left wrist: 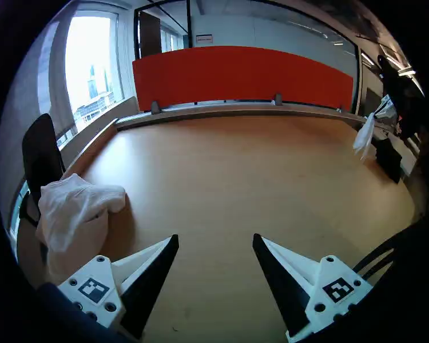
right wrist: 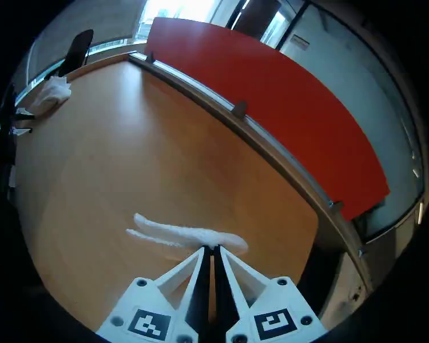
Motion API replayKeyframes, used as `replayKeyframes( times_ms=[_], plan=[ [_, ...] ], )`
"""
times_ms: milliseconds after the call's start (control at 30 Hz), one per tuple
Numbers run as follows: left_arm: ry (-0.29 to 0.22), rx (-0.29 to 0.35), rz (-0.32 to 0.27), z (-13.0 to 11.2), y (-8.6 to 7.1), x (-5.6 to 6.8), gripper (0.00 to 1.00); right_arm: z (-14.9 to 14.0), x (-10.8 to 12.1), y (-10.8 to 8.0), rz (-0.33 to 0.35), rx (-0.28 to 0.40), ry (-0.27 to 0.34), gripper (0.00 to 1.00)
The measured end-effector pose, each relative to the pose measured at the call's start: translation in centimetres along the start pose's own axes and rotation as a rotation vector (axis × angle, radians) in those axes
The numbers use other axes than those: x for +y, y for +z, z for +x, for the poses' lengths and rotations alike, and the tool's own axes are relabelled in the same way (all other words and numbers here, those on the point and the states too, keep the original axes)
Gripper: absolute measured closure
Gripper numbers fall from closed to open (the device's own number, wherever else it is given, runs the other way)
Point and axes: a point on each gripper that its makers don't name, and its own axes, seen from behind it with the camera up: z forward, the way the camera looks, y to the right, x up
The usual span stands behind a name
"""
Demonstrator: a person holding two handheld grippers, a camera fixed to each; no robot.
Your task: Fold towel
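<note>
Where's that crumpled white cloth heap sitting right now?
In the left gripper view the cloth heap lies at the left edge of the wooden table, next to the black chair, ahead and left of the left gripper.

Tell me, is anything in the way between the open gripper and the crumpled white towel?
No, nothing visible. Only bare table lies between the left gripper and the crumpled towel at the table's edge. The right gripper is shut on another towel.

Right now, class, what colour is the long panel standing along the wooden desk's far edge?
Plain red; the long divider panel shows best in the left gripper view.
</note>
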Motion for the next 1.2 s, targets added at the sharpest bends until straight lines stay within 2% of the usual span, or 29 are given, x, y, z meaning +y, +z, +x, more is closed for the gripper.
replayKeyframes(
  times_ms=[400, 867, 1200],
  plan=[
    [0.009, 0.0, -0.008, 0.3, 0.2, 0.5, 0.04, -2.2, -0.4, -0.3, 0.002, -0.022, 0.019, 0.96],
    [0.026, -0.005, -0.016, 0.2, 0.2, 0.7, 0.04, -10.2, -1.6, -1.5, 0.002, -0.124, 0.085, 0.96],
    [0.039, -0.007, -0.019, 0.2, 0.1, 0.8, 0.04, -15.6, -2.5, -1.4, -0.005, -0.2, 0.155, 0.96]
  ],
)
